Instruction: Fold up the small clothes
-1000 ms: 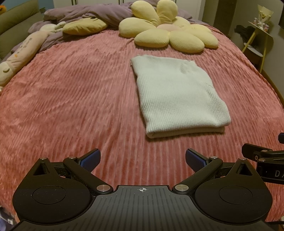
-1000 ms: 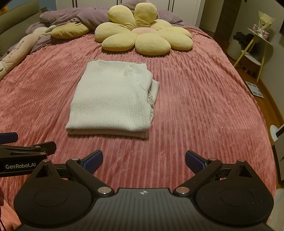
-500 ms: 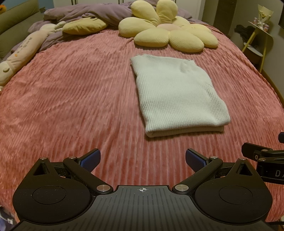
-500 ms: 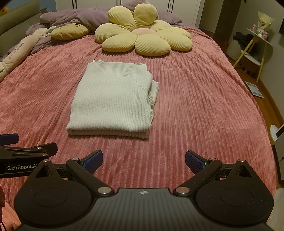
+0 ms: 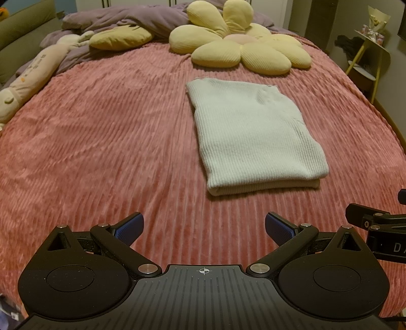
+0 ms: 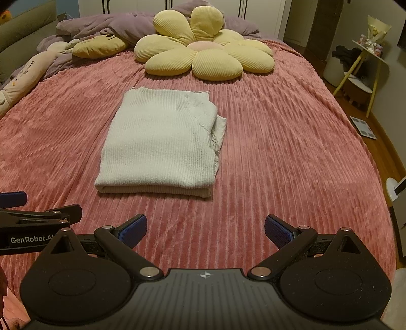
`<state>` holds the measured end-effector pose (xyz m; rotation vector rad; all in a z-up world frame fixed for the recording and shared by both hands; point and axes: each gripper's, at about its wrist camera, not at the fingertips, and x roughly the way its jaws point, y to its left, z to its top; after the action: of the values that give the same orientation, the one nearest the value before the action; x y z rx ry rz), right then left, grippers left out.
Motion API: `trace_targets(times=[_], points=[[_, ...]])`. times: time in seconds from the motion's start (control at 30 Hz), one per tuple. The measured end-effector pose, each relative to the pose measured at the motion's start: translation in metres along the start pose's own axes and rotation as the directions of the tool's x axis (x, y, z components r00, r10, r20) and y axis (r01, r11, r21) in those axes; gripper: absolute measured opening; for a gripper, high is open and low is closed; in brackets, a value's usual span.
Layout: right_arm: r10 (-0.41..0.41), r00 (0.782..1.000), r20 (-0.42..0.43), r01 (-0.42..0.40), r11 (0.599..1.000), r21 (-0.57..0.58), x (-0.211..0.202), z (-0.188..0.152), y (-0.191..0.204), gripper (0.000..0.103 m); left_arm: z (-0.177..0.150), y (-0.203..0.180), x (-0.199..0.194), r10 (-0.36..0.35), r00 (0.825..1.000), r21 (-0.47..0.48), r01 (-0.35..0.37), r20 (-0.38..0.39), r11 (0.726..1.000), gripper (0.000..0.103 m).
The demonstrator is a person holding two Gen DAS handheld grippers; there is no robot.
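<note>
A pale ribbed knit garment (image 5: pixel 253 132) lies folded into a flat rectangle on the pink ribbed bedspread (image 5: pixel 114 142); it also shows in the right wrist view (image 6: pixel 162 144), with a sleeve edge sticking out at its right side. My left gripper (image 5: pixel 204 228) is open and empty, held near the bed's front, short of the garment and to its left. My right gripper (image 6: pixel 205 228) is open and empty, also short of the garment, slightly to its right. Each gripper shows at the edge of the other's view.
A yellow flower-shaped cushion (image 6: pixel 205 58) lies behind the garment. A yellow pillow (image 5: pixel 121 38), a long plush toy (image 5: pixel 28 76) and a purple duvet (image 5: pixel 114 20) lie at the far left. A yellow-legged side table (image 6: pixel 365 66) stands right of the bed.
</note>
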<state>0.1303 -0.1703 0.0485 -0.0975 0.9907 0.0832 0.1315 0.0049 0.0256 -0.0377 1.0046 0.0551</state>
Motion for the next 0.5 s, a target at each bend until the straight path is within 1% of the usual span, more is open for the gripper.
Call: trace_targets(times=[0.5], points=[[-0.006, 1.0, 0.01, 0.006, 1.0, 0.004, -0.0056, -0.0009, 0.0008, 0.099, -0.0015, -0.0014, -0.0024, 0.002, 1.0, 0.005, -0.002, 0.002, 1.0, 0.103]])
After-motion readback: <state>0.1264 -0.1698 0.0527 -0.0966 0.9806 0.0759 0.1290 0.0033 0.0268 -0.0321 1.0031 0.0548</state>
